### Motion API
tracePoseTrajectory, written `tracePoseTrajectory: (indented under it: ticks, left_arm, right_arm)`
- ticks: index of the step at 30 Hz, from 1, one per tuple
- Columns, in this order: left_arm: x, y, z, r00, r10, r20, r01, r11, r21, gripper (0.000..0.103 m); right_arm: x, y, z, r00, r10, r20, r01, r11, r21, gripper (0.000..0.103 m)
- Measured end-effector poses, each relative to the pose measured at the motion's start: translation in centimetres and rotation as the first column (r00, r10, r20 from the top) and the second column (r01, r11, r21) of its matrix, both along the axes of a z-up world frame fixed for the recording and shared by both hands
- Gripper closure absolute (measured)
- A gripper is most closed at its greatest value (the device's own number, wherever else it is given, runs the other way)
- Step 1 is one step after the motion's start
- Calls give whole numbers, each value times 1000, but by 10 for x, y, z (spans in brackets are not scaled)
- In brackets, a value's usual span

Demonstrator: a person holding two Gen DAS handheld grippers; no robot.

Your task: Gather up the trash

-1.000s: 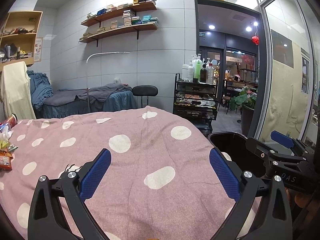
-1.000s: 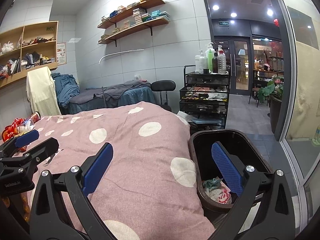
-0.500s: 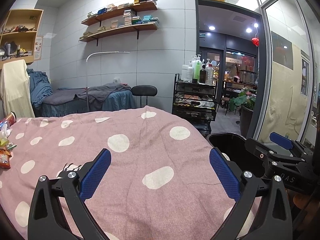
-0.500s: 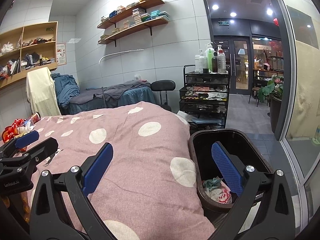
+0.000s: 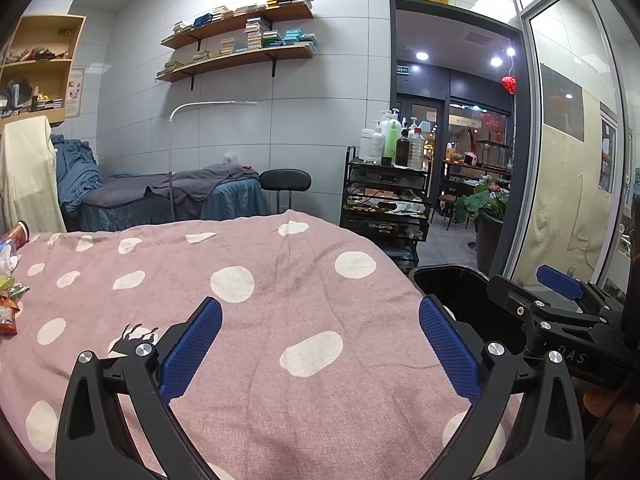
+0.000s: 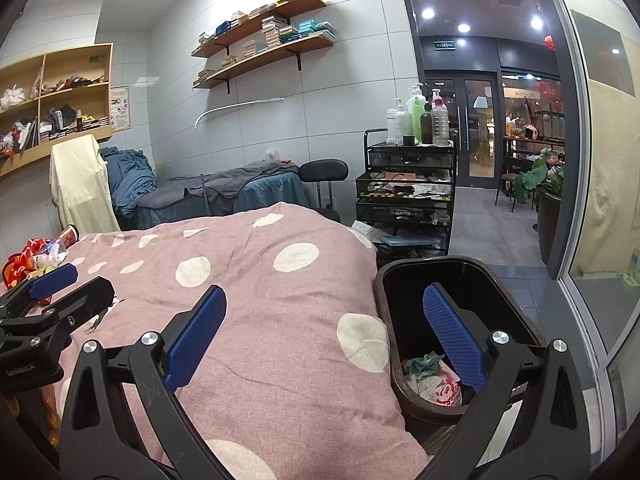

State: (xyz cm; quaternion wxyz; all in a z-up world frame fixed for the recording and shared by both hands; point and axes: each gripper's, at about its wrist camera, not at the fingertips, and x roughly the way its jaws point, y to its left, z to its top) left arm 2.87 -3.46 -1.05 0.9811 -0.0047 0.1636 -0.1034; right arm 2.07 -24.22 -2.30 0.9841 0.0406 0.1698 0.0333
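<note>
Pink polka-dot bed cover (image 5: 280, 320) beneath both empty, wide-open tongs, left (image 5: 320, 344) and right (image 6: 324, 340). Right view alone shows crumpled wrappers (image 6: 430, 378) inside the dark plastic bin (image 6: 516, 304); colourful snack packets (image 6: 36, 258) lie at the bed's far-left edge.

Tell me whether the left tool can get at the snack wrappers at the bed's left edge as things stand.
Probably yes. The left tool is open and empty, and only bare polka-dot blanket lies between it and the snack wrappers. It is aimed ahead, so it would have to swing left first.
</note>
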Motion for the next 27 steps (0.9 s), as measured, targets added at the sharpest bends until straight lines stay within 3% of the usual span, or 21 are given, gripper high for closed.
tracePoseTrajectory:
  ticks: [27]
  left_arm:
    - [4, 2, -3, 1000, 3, -21, -3, 1000, -24, 5]
  right_arm:
    - [1, 2, 0, 1000, -10, -18, 10, 1000, 7, 6]
